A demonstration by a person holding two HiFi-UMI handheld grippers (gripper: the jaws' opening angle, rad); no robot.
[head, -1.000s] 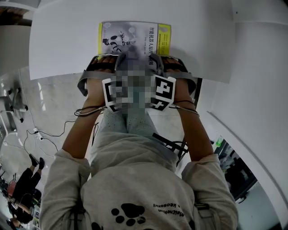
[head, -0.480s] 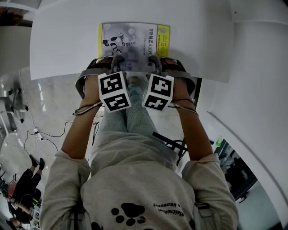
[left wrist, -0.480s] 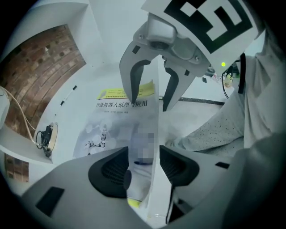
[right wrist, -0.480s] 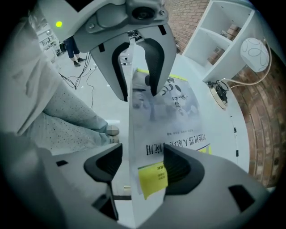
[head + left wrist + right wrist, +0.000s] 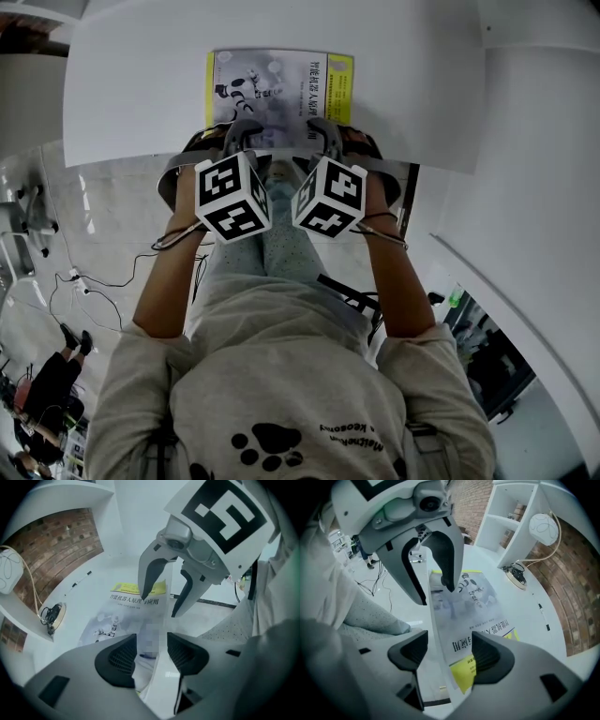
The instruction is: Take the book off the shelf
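Observation:
A book with a grey robot cover and a yellow band lies flat on the white table, close to its near edge. My left gripper and right gripper point steeply down, side by side at the book's near edge. In the left gripper view the book and the table's edge stand between my left gripper's pads, which do not press on them. My right gripper straddles the same edge of the book with clear gaps. Both pairs of jaws have just been opening.
A white shelf unit and a round white lamp stand by a brick wall beyond the table. A small cabled device lies on the tabletop. Cables trail over the floor at the left. A curved white counter runs along the right.
Both marker cubes have rolled and lifted slightly toward the camera, the left one more. The jaws stand wider apart than before. The book has not moved.

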